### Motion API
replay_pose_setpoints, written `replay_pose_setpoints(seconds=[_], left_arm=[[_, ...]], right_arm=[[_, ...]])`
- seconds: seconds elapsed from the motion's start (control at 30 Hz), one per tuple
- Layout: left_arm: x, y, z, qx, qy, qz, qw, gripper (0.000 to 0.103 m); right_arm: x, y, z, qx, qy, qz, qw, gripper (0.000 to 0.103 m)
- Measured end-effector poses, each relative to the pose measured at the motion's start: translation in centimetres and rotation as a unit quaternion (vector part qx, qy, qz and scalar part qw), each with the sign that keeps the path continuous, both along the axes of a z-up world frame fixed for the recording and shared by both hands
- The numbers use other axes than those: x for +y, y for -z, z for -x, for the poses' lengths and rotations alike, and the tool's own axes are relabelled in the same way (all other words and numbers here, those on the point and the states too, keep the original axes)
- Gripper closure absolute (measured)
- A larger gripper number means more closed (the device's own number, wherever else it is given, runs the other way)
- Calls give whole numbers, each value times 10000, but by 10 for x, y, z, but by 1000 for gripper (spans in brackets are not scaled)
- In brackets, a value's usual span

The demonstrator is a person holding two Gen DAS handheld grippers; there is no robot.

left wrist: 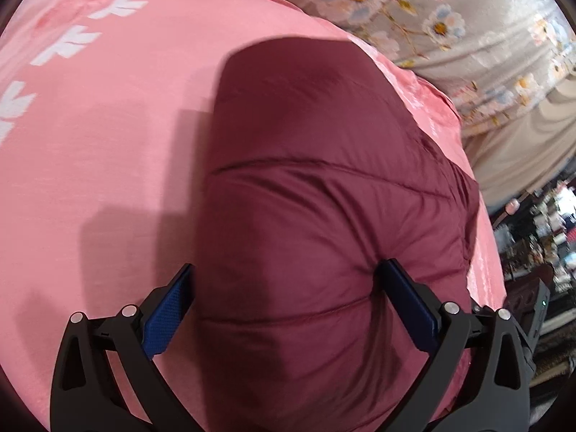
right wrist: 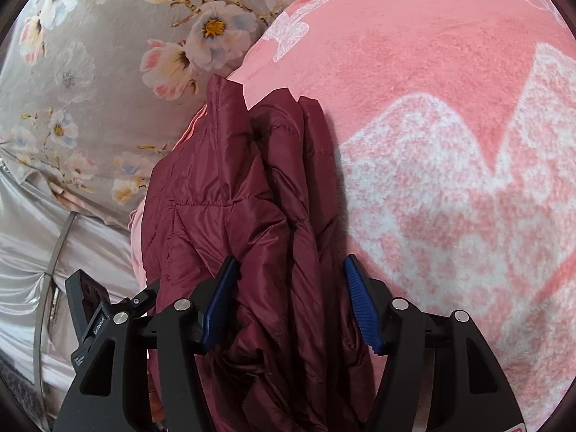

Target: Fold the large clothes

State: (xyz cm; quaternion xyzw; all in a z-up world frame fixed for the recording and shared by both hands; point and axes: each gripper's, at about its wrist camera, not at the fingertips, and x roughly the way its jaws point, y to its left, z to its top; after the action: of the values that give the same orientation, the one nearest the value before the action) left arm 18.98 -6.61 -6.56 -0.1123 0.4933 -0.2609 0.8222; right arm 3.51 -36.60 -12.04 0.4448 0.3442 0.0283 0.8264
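Observation:
A maroon quilted puffer jacket (left wrist: 316,187) lies on a pink blanket (left wrist: 108,126) on a bed. My left gripper (left wrist: 288,288) is open, its blue pads on either side of a thick part of the jacket's near end. In the right wrist view the jacket (right wrist: 234,198) is bunched in folds near the blanket's left edge. My right gripper (right wrist: 291,298) is open with its pads astride a bundle of the jacket's folds, not pressing them together.
The pink blanket (right wrist: 432,72) has white patterns. A grey floral sheet (right wrist: 90,90) and satin bed skirt (right wrist: 28,252) lie beyond the bed edge. The other gripper's black body (right wrist: 90,309) shows at the lower left. Room clutter (left wrist: 540,234) is at the right.

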Motion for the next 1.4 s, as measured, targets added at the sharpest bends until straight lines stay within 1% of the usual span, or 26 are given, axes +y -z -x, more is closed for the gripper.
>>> replay_pose_setpoints(seconds=[0.17,0.27,0.37,0.47,0.53,0.57,0.63,0.67,0.73,0.77,0.8,0.83,0.9,1.0,1.2,1.4], left_arm=[[-13,-4,6,-131,57,-293,9995,5],[-20,-7,8,-221,65,-439,9988,5],[-27,-11,13,-349,82,-610,9975,5],[-32,-16,17,-464,105,-755,9960,10],[-34,-20,20,-548,134,-843,9948,16],[-35,-22,22,-590,147,-876,9943,18],[-36,-27,26,-679,175,-947,9930,25],[-37,-30,28,-729,189,-991,9922,27],[-39,-38,33,-856,237,-1067,9903,36],[-40,-41,36,-917,266,-1094,9894,39],[-43,-45,38,-987,296,-1119,9884,44],[-44,-49,41,-1056,325,-1134,9874,49],[-49,-62,49,-1212,449,-1116,9853,55],[-58,-75,57,-1345,604,-1067,9833,59],[-79,-104,81,-1699,902,-912,9771,61],[-98,-140,112,-2151,1215,-731,9662,61]], right_arm=[[3,0,-7,-99,-90,38,9999,44],[6,-1,-11,-138,-113,47,9998,49],[7,0,-11,-189,-95,-22,9998,55],[8,0,-10,-244,-96,-31,9997,63],[9,-2,-8,-271,-102,42,9996,70],[11,-4,-7,-275,-99,93,9995,72],[13,-9,-5,-273,-89,170,9994,77],[14,-11,-4,-271,-77,192,9994,78],[15,-16,-2,-284,-58,261,9992,81],[16,-20,0,-312,-48,302,9990,82],[16,-23,2,-338,-37,335,9989,83],[16,-27,4,-367,-16,390,9986,83],[18,-37,10,-416,53,541,9977,84],[16,-52,22,-524,172,741,9957,84],[6,-85,58,-820,557,1031,9897,84],[-1,-126,98,-1187,978,1366,9786,84]])
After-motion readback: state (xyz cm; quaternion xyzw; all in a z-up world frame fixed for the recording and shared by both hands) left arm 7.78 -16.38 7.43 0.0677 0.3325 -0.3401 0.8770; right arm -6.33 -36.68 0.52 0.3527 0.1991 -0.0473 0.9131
